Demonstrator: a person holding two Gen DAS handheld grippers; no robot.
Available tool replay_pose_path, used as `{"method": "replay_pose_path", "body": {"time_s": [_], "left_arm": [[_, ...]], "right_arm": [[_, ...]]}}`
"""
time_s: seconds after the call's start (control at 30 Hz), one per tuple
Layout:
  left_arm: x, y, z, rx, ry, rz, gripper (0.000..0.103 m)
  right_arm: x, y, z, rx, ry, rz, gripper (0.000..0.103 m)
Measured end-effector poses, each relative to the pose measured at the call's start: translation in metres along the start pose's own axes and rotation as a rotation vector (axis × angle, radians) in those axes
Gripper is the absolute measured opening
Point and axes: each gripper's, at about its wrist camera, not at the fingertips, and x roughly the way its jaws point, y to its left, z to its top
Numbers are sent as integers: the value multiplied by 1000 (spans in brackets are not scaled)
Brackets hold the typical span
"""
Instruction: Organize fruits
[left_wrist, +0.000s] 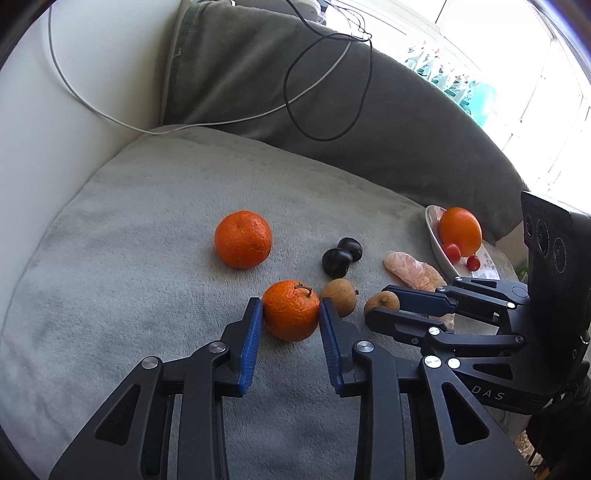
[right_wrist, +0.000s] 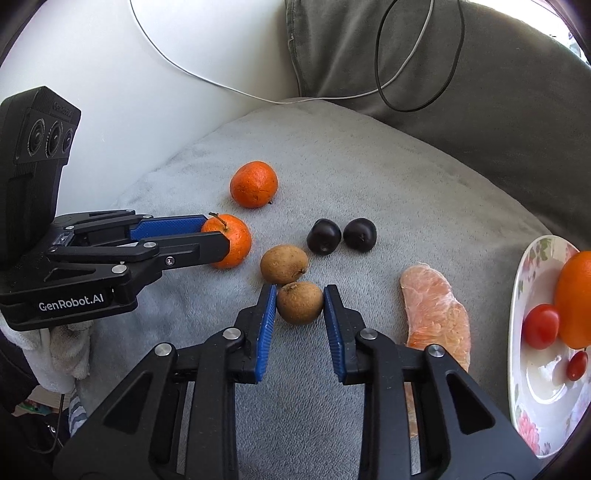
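Observation:
A stemmed tangerine (left_wrist: 290, 312) lies on the grey blanket (left_wrist: 147, 295), and my left gripper (left_wrist: 290, 306) is shut on it, blue pads pressed to both sides. In the right wrist view the left gripper (right_wrist: 216, 234) comes in from the left onto the same tangerine (right_wrist: 236, 242). My right gripper (right_wrist: 300, 291) is shut on a small brown fruit (right_wrist: 300, 303), pads touching each flank. A second brown fruit (right_wrist: 283, 264) sits just behind it. A second tangerine (right_wrist: 253, 184), two dark plums (right_wrist: 324, 236) and a peeled citrus segment (right_wrist: 436, 314) lie loose nearby.
A flowered white plate (right_wrist: 532, 391) at the right holds an orange (right_wrist: 576, 299) and two cherry tomatoes (right_wrist: 541, 325). Behind the blanket are a dark grey cushion (left_wrist: 369, 110), a white sofa arm (left_wrist: 55, 147), and a black cable (left_wrist: 325, 92) and a white one.

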Motion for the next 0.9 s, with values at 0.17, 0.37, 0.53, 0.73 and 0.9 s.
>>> {"method": "replay_pose_path", "body": {"time_s": [0.17,0.37,0.53,0.73,0.9], "left_arm": [[-7,-3,2,-1,-12,-8,29],[-11,-13,4,10,-25,-29,29],[-13,-27,7,26,-33,-57,28],[-11,-48,11,60,-38,-94,17],[-7,-68,16,100,-61,-108,8]], "right_arm": [[-18,-9,-4,34,-38,-11,27],[-46,-24,-12,79,-90,-51,28],[-73,-44,-24,133,-138,-90,28],[-102,-71,-43,204,-179,-149,28],[-115,-93,-58,262,-193,-175,27]]}}
